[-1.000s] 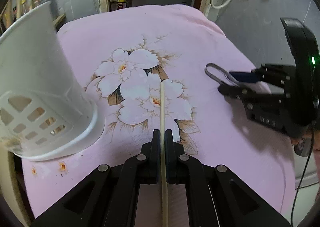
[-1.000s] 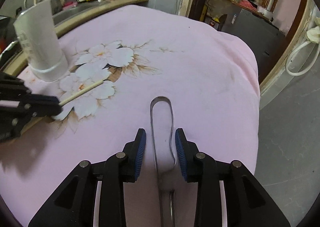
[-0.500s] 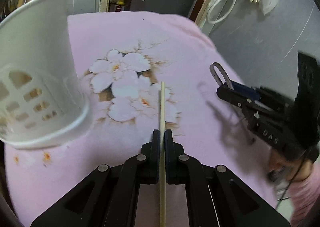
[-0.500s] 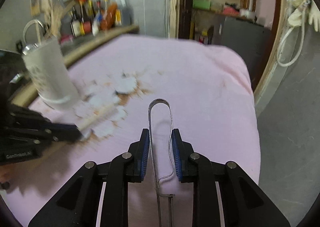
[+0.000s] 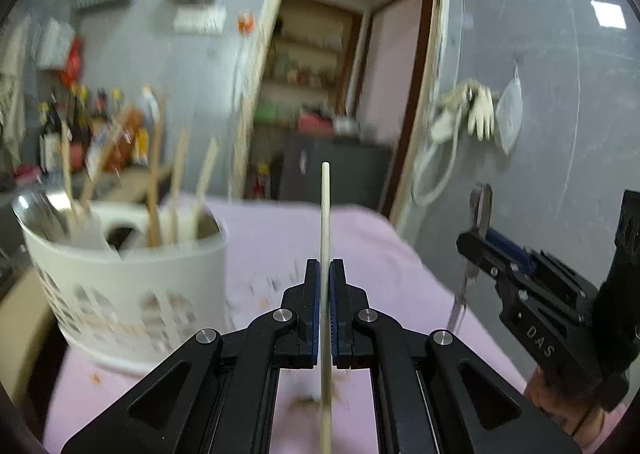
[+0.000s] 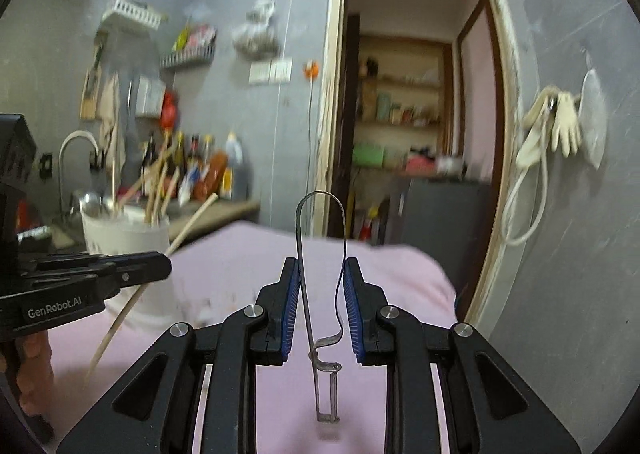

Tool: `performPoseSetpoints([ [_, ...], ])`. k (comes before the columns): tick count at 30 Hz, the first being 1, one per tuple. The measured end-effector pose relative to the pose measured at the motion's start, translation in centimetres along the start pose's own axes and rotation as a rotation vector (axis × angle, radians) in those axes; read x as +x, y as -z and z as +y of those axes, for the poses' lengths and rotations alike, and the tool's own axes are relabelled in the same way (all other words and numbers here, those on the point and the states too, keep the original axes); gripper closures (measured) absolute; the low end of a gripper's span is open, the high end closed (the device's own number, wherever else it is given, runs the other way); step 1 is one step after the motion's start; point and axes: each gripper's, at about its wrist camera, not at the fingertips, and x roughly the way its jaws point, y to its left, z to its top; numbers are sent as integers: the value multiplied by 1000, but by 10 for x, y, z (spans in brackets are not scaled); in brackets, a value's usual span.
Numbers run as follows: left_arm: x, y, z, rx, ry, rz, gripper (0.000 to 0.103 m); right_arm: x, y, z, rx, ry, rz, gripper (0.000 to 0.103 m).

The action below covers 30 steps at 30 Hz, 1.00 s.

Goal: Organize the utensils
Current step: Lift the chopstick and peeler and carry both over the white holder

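Over the pink cloth (image 5: 280, 225) of the table, both tools are up in the air with a utensil each, so I judge the task to be in its later part: two pieces picked, neither yet put away. One white holder (image 5: 128, 286) stands at about nine o'clock in the left wrist view, already holding roughly five wooden sticks, perhaps chopsticks, and one metal ladle or spoon; blur makes that count unsure. No other loose utensil shows on the cloth, though much of it is hidden.

Two grippers are in play. One left gripper (image 5: 325, 274) is clamped tight on one pale chopstick (image 5: 325, 205), which points to twelve o'clock between its pads. One right gripper (image 6: 320, 286), whose jaws have just been closing, pinches the wire handle of one metal peeler (image 6: 320, 238), the loop at twelve o'clock and the blade end hanging back toward six.

Left to do, as I judge it: carry both over to the holder and drop them in
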Motion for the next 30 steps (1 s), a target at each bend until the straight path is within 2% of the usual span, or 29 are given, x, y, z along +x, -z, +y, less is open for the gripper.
performPoseSetpoints([
  [5,-18,-19,7,0,-50,-190,101,0,-22,12,35,-25,-81,83],
  [12,-39,-43,43,-30,-128,-376,101,4,-55,36,90,-96,-192,83],
  [16,-51,-61,65,-41,-174,-423,100,13,-74,53,112,-140,-233,83],
  [20,-58,-81,95,-71,-187,-469,100,25,-85,71,139,-183,-261,83],
  [26,-60,-101,143,-192,-159,-444,101,51,-92,88,225,-292,-253,83],
  [30,-56,-103,174,-255,-155,-444,101,68,-90,98,262,-326,-224,83],
])
